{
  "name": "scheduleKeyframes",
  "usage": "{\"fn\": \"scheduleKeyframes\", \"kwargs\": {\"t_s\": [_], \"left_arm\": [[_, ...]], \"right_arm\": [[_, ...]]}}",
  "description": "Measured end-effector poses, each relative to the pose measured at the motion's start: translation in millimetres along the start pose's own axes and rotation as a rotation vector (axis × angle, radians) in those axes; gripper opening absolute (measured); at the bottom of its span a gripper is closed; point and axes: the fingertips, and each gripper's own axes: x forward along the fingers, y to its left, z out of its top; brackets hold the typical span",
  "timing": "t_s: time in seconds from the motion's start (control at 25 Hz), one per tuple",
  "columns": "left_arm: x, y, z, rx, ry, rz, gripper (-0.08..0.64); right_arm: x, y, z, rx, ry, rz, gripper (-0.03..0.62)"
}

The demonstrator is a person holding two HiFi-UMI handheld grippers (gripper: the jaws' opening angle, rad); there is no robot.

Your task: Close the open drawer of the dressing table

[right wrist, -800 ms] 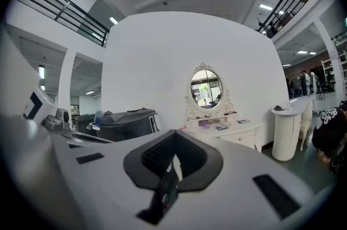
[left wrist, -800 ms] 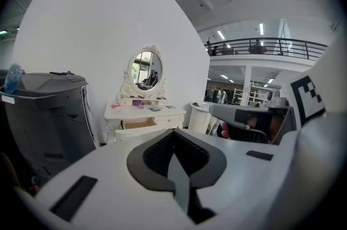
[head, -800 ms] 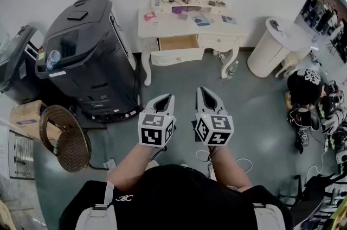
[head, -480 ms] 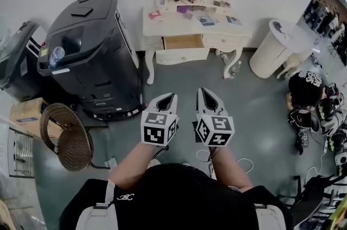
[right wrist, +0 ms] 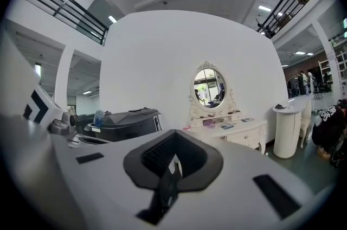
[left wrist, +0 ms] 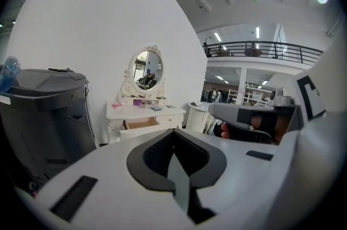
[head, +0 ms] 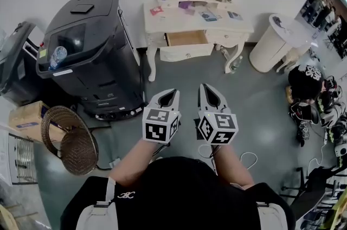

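The white dressing table with an oval mirror stands against the far wall. Its left drawer is pulled out, showing a bare wooden inside. Both grippers are held side by side over the grey floor, well short of the table. My left gripper and right gripper are shut with nothing between the jaws. In the left gripper view my gripper points at the table and the open drawer. In the right gripper view my gripper hides the drawer; the table shows to the right.
A big black machine stands left of the table. A wicker chair and a cardboard box sit further left. A white round stand and a person in black are on the right. A bottle lies by a table leg.
The head view has shifted so the dressing table sits slightly lower and nearer in the picture. Both grippers stay shut and side by side.
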Motion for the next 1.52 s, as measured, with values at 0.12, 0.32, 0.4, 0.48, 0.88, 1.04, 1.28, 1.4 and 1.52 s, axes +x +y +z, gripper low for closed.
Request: {"fn": "scheduleKeyframes", "kwargs": {"t_s": [0.12,0.32,0.4,0.48,0.88,1.04,1.28,1.4,1.52], "left_arm": [[-3.3,10.9,-3.7,-0.003,0.008,-0.025,0.008],[-8.0,22.4,-9.6,0.005,0.026,-0.054,0.008],[-8.3,28.9,-10.4,0.0,0.027,-0.057,0.008],[-7.5,38.4,-10.6,-0.009,0.029,-0.051,0.008],[19.1,76.7,-9.1,-0.019,0.053,0.005,0.008],[47.4,91.4,5.3,-0.016,0.05,0.036,0.008],[104.3,98.5,31.3,-0.001,0.051,0.064,0.008],[134.7,97.6,44.5,0.003,0.054,0.073,0.008],[163.1,94.6,53.8,0.012,0.066,0.077,0.008]], "right_arm": [[4.7,9.1,-3.0,-0.002,0.002,-0.021,0.011],[14.3,19.2,-15.5,0.014,0.031,-0.046,0.011],[20.6,22.9,-19.1,0.007,0.043,-0.045,0.011],[28.4,26.1,-20.9,0.003,0.051,-0.041,0.011],[82.4,20.7,-22.0,0.006,0.068,0.007,0.011],[115.0,6.3,-15.5,0.007,0.065,0.035,0.011],[164.4,-28.6,-2.4,0.001,0.07,0.07,0.011],[184.5,-54.1,5.5,0.012,0.069,0.073,0.011],[199.2,-80.6,9.9,0.024,0.07,0.068,0.011]]}}
